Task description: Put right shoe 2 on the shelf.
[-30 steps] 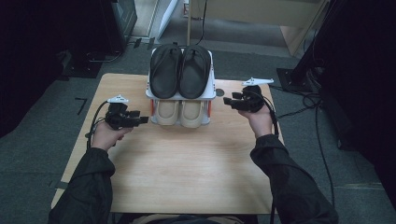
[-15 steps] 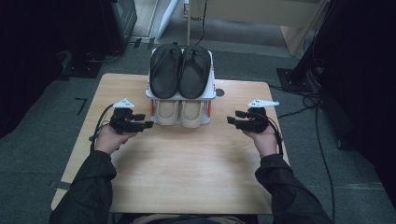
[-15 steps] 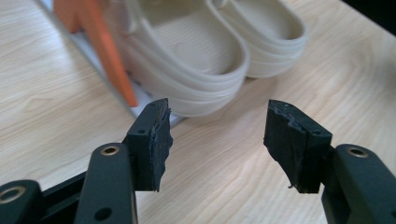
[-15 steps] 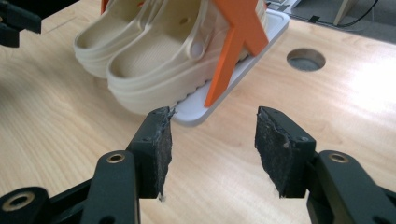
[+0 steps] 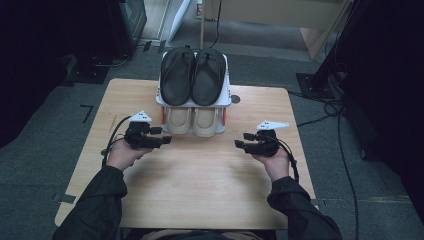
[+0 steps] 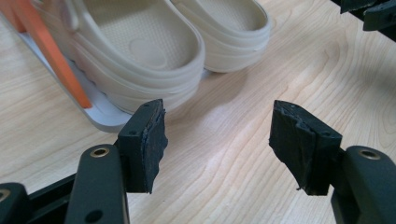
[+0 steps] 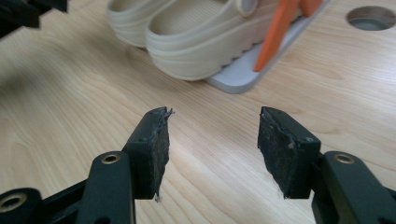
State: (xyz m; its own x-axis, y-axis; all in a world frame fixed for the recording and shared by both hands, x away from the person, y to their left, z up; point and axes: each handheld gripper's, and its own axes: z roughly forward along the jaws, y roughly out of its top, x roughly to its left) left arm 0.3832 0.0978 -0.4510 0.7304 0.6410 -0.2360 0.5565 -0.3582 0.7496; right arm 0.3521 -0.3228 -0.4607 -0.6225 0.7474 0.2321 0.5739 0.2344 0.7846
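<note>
Beige clogs point(image 5: 194, 120) sit as a pair on the lower shelf of the white shoe rack point(image 5: 227, 98), heels toward me, at the far middle of the wooden table point(image 5: 200, 185). Nearest things to both my grippers, touched by neither.

Left gripper point(image 5: 164, 141): level, just left of the rack's front corner, jaws pointing right. In the left gripper view point(image 6: 218, 144) the nearer clog point(image 6: 140, 56) lies ahead and left of the left pad point(image 6: 148, 142), close but apart. Second clog point(image 6: 229, 18) farther off, ahead of the gap. Orange rack post point(image 6: 56, 56) and the white base edge are at far left. Jaws have just been opening; now wide apart, bare wood between them.

Right gripper point(image 5: 241, 142): to the right of the rack, jaws pointing left, farther from the clogs than the left one. In the right gripper view point(image 7: 212, 149) the nearer clog point(image 7: 201, 42) lies well ahead of the pads, heel overhanging the grey-white base, orange post point(image 7: 275, 32) beside it. Jaws have just been opening as well; apart now, nothing between.

Black slippers point(image 5: 194, 75) are on the top shelf, soles up, side by side. Round cable hole point(image 5: 235, 99) is in the table just right of the rack. Both my sleeves are dark, forearms over the near edge of the table.
</note>
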